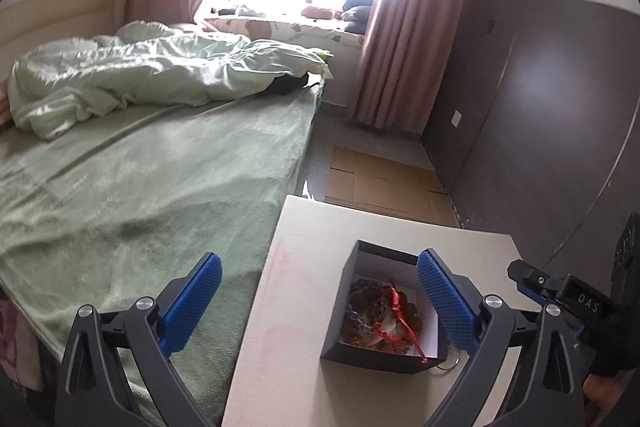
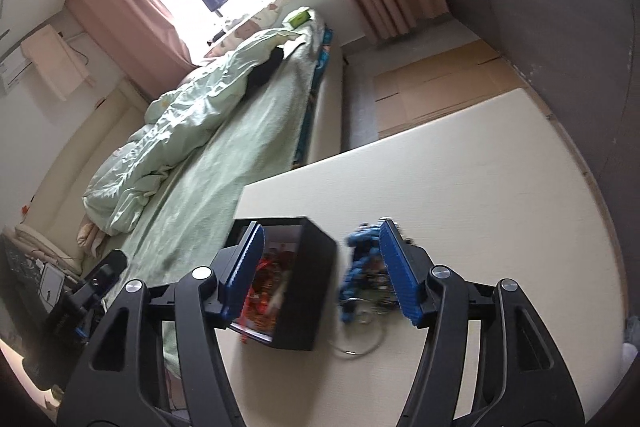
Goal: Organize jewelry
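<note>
Left gripper (image 1: pixel 318 301) level above jewelry box (image 1: pixel 384 319), jaws wide, right gripper (image 2: pixel 322 275) tilted over blue beads (image 2: pixel 360 267), jaws wide

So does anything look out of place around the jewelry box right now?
Yes. A blue beaded piece lies in a heap on the white table beside the dark box rather than in it, with a thin wire ring loose next to it. A red cord hangs over the box's front edge.
</note>
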### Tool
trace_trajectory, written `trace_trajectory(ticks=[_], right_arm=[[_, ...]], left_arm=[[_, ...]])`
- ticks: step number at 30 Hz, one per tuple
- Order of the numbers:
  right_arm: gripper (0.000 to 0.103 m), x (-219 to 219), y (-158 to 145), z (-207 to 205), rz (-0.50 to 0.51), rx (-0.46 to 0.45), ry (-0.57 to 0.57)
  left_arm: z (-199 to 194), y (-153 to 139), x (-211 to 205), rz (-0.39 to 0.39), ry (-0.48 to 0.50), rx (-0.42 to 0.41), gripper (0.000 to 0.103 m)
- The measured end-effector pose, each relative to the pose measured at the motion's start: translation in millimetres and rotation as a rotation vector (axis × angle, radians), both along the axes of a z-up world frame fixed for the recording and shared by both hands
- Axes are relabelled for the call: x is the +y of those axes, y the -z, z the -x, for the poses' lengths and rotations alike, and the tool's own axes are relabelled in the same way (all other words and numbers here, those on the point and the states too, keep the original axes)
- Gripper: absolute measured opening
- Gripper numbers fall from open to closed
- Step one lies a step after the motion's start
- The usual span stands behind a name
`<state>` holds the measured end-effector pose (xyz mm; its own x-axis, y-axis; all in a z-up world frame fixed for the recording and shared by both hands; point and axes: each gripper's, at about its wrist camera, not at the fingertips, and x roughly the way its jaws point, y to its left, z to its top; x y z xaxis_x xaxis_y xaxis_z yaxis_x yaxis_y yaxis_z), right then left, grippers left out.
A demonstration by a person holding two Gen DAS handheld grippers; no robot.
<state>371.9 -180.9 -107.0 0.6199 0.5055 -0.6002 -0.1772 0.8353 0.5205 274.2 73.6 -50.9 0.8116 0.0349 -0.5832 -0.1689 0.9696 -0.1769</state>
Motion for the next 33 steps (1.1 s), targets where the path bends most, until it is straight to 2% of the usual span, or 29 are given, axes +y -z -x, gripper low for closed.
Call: trace_trajectory(ticks=[6, 9, 12, 13, 15, 17, 20, 23, 29, 33], right_arm=[[0.065, -27.1, 4.5, 1.0, 0.017, 0.009, 0.021], [0.065, -39.2, 7.0, 0.9, 0.013, 0.015, 0.027], [0.065, -50.8, 10.6, 0.4, 0.011, 0.026, 0.034], [0.065, -54.5, 11.7, 0.3, 0.012, 0.029, 0.037], [0.065, -61.3, 14.5, 0.0, 0.009, 0.039, 0.038], [0.064, -67.0, 18.3, -0.4, 0.008, 0.055, 0.031], [0.063, -71.7, 20.0, 0.8, 0.016, 0.055, 0.023], [0.056, -73.1, 20.3, 2.1, 0.023, 0.052, 0.007], [0.044, -71.5, 23.8, 3.5, 0.05, 0.057, -0.026], [0.042, -71.1, 25.7, 2.5, 0.058, 0.066, -0.03]], left_arm=[[-0.8, -0.7, -23.9, 0.038, 0.074, 0.015, 0.095], [-3.1, 1.7, -38.2, 0.023, 0.082, 0.036, 0.095], [-1.1, 5.0, -51.4, 0.053, 0.112, 0.033, 0.094], [-0.2, 6.5, -58.5, 0.053, 0.123, 0.039, 0.092], [-0.6, 10.6, -70.4, 0.045, 0.144, 0.062, 0.081], [-1.4, 16.7, -82.2, 0.044, 0.163, 0.091, 0.076], [2.2, 24.5, -94.1, 0.066, 0.176, 0.105, 0.072], [7.2, 31.7, -105.8, 0.063, 0.175, 0.118, 0.07], [12.8, 52.7, -119.6, 0.11, 0.142, 0.152, 0.056], [11.8, 68.2, -126.3, 0.132, 0.134, 0.183, 0.048]])
